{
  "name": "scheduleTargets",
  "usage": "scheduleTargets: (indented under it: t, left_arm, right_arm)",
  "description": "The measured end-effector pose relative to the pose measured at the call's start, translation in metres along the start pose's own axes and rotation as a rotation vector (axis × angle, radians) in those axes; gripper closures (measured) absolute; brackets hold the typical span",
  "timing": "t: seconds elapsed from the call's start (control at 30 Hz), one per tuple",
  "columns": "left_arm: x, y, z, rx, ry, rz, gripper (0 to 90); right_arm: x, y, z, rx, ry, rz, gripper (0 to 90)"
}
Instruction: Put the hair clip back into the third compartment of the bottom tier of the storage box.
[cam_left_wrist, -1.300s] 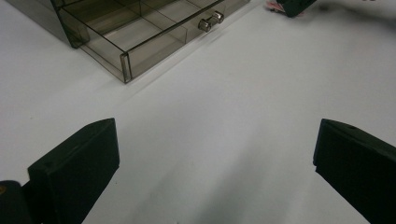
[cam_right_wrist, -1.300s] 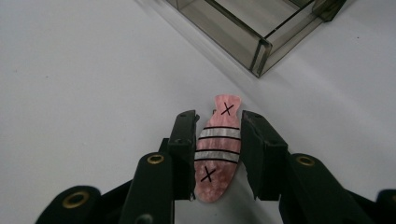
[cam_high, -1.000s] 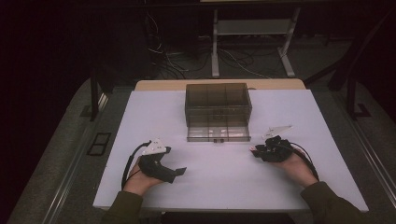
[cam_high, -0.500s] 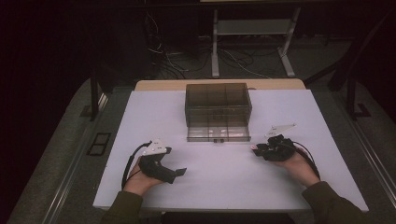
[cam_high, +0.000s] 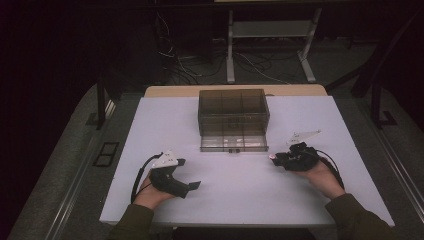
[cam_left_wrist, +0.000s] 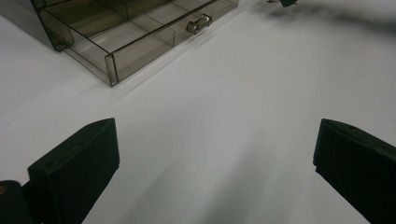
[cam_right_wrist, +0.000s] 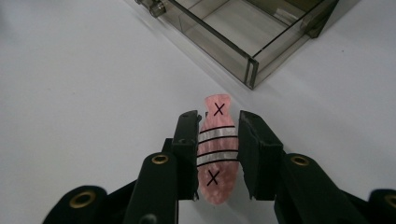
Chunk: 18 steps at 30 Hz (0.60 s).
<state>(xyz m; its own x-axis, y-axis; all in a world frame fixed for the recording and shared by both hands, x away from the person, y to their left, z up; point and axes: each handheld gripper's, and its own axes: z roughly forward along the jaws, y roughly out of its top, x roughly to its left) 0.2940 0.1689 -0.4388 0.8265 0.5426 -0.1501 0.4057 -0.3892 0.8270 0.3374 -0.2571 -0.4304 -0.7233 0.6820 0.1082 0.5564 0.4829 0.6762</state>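
Note:
A smoky clear drawer box (cam_high: 232, 105) stands at the table's far middle, its bottom drawer (cam_high: 232, 142) pulled out toward me. In the right gripper view, my right gripper (cam_right_wrist: 217, 140) is shut on a pink fish-shaped piece (cam_right_wrist: 217, 109) marked with black stripes and two crosses, just above the table and short of the drawer's corner (cam_right_wrist: 252, 70). In the high view that right gripper (cam_high: 275, 159) sits right of the drawer. My left gripper (cam_high: 190, 186) rests near the front left, open, with bare table between its jaws (cam_left_wrist: 215, 172). The drawer's knob (cam_left_wrist: 198, 23) is ahead of it.
The white table (cam_high: 240, 195) ends close to my forearms at the front edge. The drawer's compartments (cam_right_wrist: 243, 23) look bare where I can see them. Cables and a metal stand (cam_high: 272, 30) lie on the dark floor beyond the table.
The right gripper has shifted very slightly with the pink piece in it. The left gripper has not moved.

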Motion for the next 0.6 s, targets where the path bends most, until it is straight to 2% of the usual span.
scheduleTargets:
  t: [0.6]
  left_arm:
    - [0.0, -0.002, 0.0, 0.011, 0.005, -0.016, 0.0]
  right_arm:
    - [-0.004, 0.009, -0.012, -0.033, 0.032, 0.013, 67.8]
